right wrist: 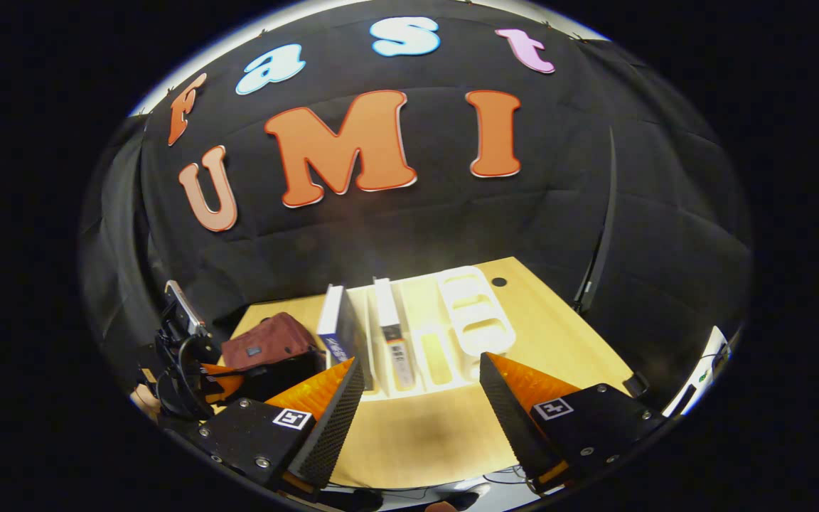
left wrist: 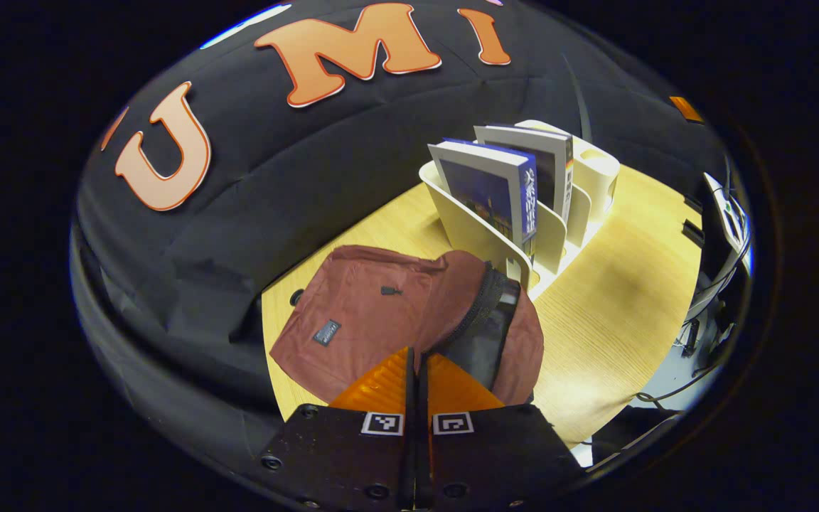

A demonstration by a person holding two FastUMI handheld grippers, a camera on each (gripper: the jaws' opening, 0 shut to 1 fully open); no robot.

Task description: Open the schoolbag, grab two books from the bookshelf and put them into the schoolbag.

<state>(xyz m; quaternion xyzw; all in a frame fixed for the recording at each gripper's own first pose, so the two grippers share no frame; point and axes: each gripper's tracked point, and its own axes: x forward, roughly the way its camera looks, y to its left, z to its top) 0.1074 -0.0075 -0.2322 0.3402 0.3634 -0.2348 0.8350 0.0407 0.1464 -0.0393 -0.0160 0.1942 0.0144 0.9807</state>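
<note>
Left gripper closed at the open zipper edge of the schoolbag; whether it pinches fabric, cannot tell. Right gripper wide open, near side of the bookshelf. Two books upright in the shelf, right of the bag on the table.

Left gripper has its 2 fingers pressed together; right gripper holds its fingers wide apart.

Left gripper pinches the schoolbag's zipper edge; two books shelved.
</note>
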